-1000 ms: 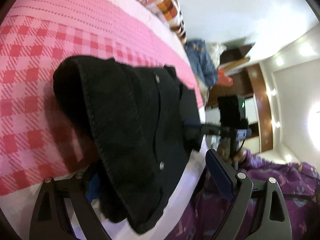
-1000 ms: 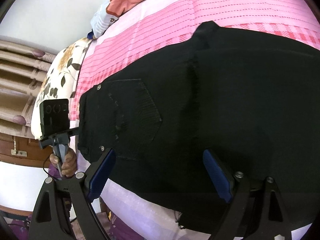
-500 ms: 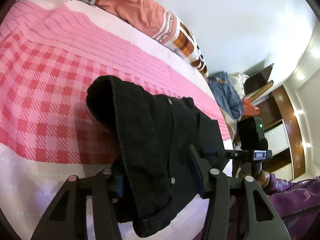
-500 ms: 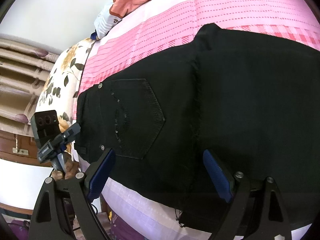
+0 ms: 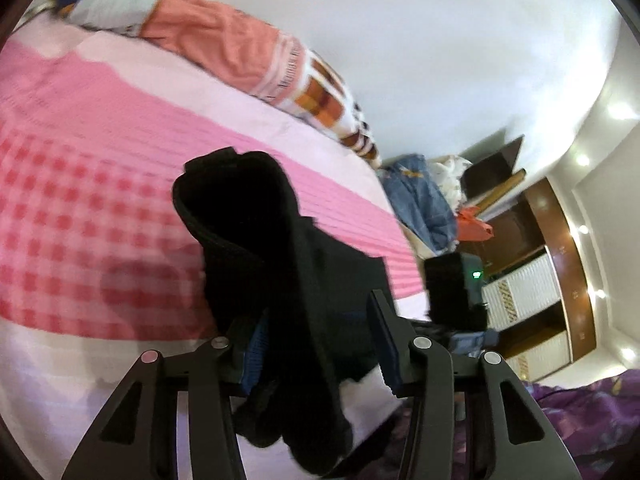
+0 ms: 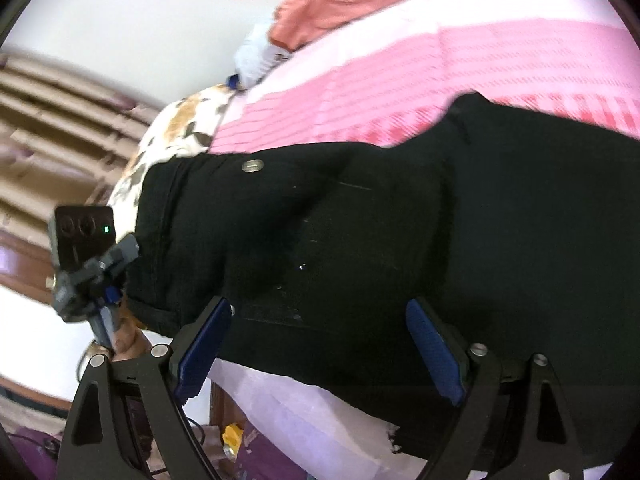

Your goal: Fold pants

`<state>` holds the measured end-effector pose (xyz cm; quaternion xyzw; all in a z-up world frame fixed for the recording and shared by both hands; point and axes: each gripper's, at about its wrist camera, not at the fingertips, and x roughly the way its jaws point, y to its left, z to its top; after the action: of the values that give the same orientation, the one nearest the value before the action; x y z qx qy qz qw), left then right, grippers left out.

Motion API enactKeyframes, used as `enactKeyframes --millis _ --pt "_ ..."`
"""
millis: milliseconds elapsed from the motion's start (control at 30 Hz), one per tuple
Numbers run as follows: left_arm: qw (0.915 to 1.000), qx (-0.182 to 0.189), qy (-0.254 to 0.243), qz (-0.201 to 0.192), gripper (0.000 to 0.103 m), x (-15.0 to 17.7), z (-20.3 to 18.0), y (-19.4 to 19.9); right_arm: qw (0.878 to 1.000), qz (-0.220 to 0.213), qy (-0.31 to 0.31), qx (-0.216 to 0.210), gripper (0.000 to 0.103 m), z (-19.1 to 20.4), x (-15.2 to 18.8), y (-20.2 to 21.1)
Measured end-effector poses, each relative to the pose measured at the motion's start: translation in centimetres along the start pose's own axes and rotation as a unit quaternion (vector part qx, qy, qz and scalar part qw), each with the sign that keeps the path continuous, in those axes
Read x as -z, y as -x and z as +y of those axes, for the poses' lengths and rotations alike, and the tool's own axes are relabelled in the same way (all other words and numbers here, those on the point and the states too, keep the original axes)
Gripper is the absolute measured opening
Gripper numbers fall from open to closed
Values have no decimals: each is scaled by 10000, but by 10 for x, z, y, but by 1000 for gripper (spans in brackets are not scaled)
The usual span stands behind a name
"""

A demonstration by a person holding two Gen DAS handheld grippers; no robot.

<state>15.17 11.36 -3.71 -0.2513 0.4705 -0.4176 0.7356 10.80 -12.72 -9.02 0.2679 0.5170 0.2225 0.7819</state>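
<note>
Checked pink bedspread (image 5: pixel 80 208), black denim pants (image 6: pixel 360 240)

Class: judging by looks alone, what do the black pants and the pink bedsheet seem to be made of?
Pants: probably denim or heavy cotton, matte black; thick stitched seams and a metal rivet suggest it.
Bedsheet: likely light woven cotton, matte; printed pink checks and stripes lying smooth.

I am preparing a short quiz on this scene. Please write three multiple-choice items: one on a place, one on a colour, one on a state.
1. The black denim pants lie on:
A a pink checked bedsheet
B a floor
C a chair

2. The pads of the right hand-held gripper are:
A red
B blue
C green

3. The left hand-held gripper is:
A empty
B closed on the pants
C holding a pillow

Key: 1 A, pink sheet shows around the pants; 2 B, both pads are blue; 3 B, black cloth is bunched between its fingers.
</note>
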Motion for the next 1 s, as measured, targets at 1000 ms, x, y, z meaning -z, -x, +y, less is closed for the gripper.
enactKeyframes --millis 1000 --pt "9951 726 -155 659 56 -12 -98 -159 9800 -66 -1149 -1625 87 -164 35 79"
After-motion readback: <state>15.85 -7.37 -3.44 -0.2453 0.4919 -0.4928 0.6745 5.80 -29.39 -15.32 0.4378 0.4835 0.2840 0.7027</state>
